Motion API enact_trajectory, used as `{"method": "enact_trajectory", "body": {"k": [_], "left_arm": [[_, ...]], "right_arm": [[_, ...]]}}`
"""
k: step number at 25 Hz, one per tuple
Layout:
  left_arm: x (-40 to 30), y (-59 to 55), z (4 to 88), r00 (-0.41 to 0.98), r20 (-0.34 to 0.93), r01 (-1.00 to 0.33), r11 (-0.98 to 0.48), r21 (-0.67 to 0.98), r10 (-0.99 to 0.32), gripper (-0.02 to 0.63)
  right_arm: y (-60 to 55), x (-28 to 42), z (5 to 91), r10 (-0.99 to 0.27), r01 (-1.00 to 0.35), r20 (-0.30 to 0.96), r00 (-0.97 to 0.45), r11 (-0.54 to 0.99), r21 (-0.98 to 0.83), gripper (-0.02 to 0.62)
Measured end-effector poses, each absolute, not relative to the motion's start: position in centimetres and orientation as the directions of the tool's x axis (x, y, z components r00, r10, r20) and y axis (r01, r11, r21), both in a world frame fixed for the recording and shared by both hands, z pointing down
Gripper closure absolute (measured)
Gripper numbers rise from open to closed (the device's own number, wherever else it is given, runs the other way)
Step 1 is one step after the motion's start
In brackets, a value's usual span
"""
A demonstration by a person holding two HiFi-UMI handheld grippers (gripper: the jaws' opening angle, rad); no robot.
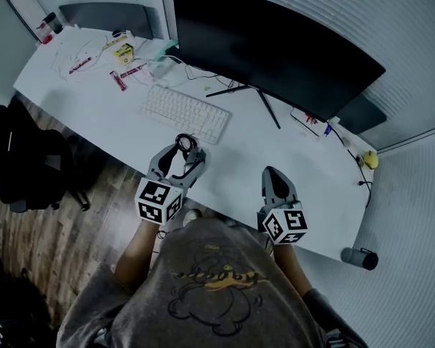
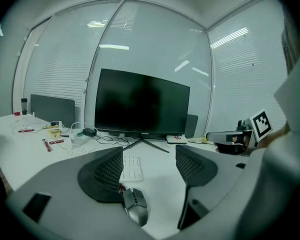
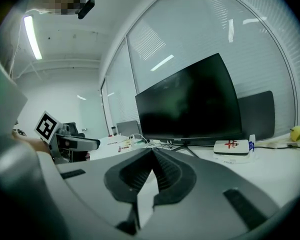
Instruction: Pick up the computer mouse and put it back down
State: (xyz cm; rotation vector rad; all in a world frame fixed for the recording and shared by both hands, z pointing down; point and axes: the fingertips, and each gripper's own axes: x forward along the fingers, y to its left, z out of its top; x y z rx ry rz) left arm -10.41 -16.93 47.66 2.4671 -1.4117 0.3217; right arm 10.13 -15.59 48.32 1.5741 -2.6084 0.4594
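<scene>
**Finding:** the computer mouse (image 2: pixel 135 206) lies on the desk (image 1: pixel 101 100) near its front edge, just on the near side of the keyboard (image 1: pixel 185 113).

**Left gripper** (image 2: pixel 150 165): jaws spread. The mouse sits between them but close against the left jaw, and contact there cannot be confirmed.

**Right gripper** (image 3: pixel 152 159): jaws pressed together on nothing, held over the front edge, apart from the mouse.

**Recommendation:** shift the left gripper sideways to centre the mouse. Lower it to the mouse's flanks, then close evenly before lifting.
</scene>
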Motion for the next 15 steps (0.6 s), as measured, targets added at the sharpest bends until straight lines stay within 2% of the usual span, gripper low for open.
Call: {"method": "enact_trajectory", "body": {"k": [1, 2, 3, 4, 7, 15], "left_arm": [[-10.4, -16.5, 47.6, 0.494, 0.319, -0.868, -0.479, 0.131, -0.809, 0.271], [-10.5, -16.2, 47.5, 0.487, 0.313, -0.873, -0.470, 0.131, -0.816, 0.309], [-10.7, -15.9, 47.4, 0.478, 0.305, -0.878, -0.460, 0.132, -0.824, 0.398], [-10.8, -15.6, 47.3, 0.470, 0.296, -0.882, -0.451, 0.133, -0.832, 0.455], [-11.2, -15.0, 47.5, 0.449, 0.281, -0.893, -0.428, 0.135, -0.848, 0.560], [-11.3, -14.1, 48.9, 0.434, 0.275, -0.901, -0.416, 0.124, -0.858, 0.586]], "right_arm": [[-15.6, 10.0, 48.2, -0.856, -0.873, 0.198, -0.478, 0.436, -0.219, 0.589], [-15.6, 9.9, 48.1, -0.856, -0.872, 0.194, -0.479, 0.439, -0.217, 0.589], [-15.5, 9.8, 48.1, -0.855, -0.870, 0.191, -0.482, 0.442, -0.216, 0.589], [-15.3, 9.6, 48.0, -0.854, -0.869, 0.188, -0.485, 0.446, -0.215, 0.589], [-15.0, 9.0, 48.2, -0.849, -0.864, 0.186, -0.495, 0.458, -0.210, 0.589], [-14.2, 9.2, 49.3, -0.849, -0.868, 0.201, -0.489, 0.449, -0.213, 0.591]]}}
